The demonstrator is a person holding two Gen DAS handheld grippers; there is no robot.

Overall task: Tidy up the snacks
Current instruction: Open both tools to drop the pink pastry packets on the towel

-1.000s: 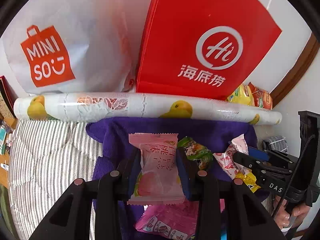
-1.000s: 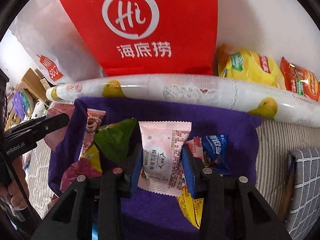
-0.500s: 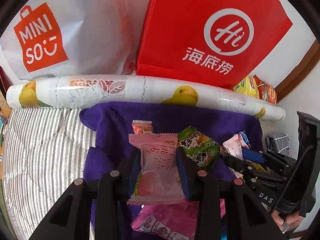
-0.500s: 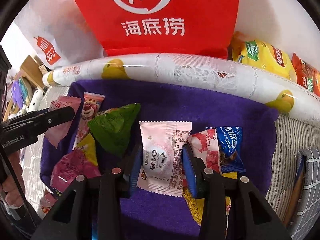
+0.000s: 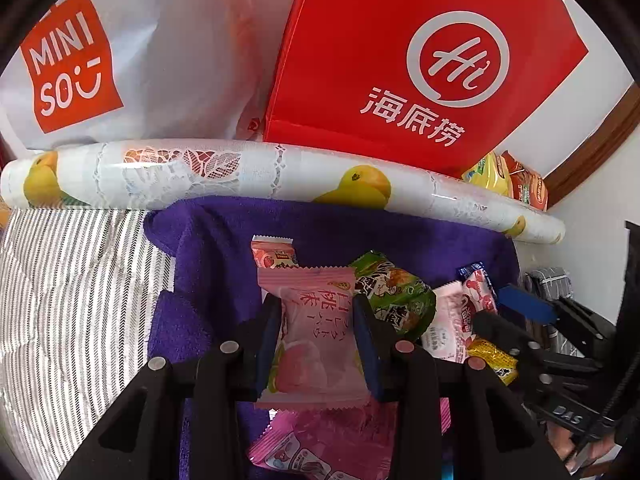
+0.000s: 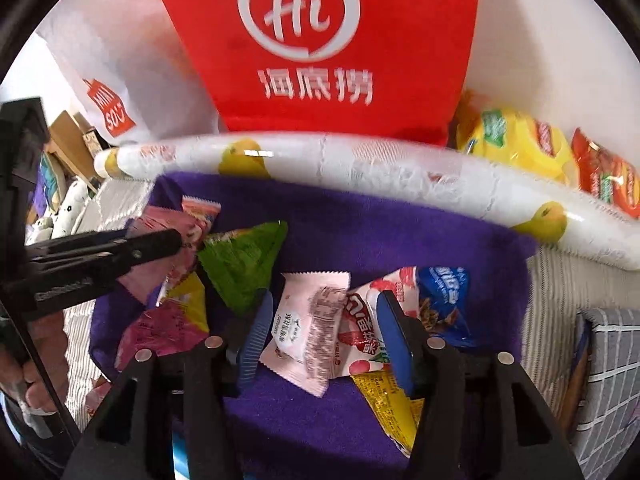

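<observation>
My left gripper [image 5: 316, 340] is shut on a pink peach snack packet [image 5: 316, 332] and holds it over the purple towel [image 5: 224, 264]. My right gripper [image 6: 322, 334] is open; a white-pink snack packet [image 6: 308, 328] lies tilted on the purple towel [image 6: 360, 236] between its fingers, free of the pads. A green packet [image 6: 244, 264], a red-and-white packet [image 6: 360, 336], a blue packet [image 6: 444, 300], a yellow packet [image 6: 388, 404] and pink packets [image 6: 160, 328] lie around it. The green packet [image 5: 392, 296] also shows in the left wrist view.
A rolled fruit-print cloth [image 5: 280, 176] lies along the towel's far edge. Behind it stand a red Hi bag [image 5: 420, 60] and a white Miniso bag [image 5: 120, 52]. Yellow and red chip bags [image 6: 540, 152] sit at the back right. Striped fabric [image 5: 72, 300] lies to the left.
My right gripper has opened and let the white-pink packet drop tilted onto the towel. Both grippers have moved lower over the towel. My left gripper still holds the peach packet.
</observation>
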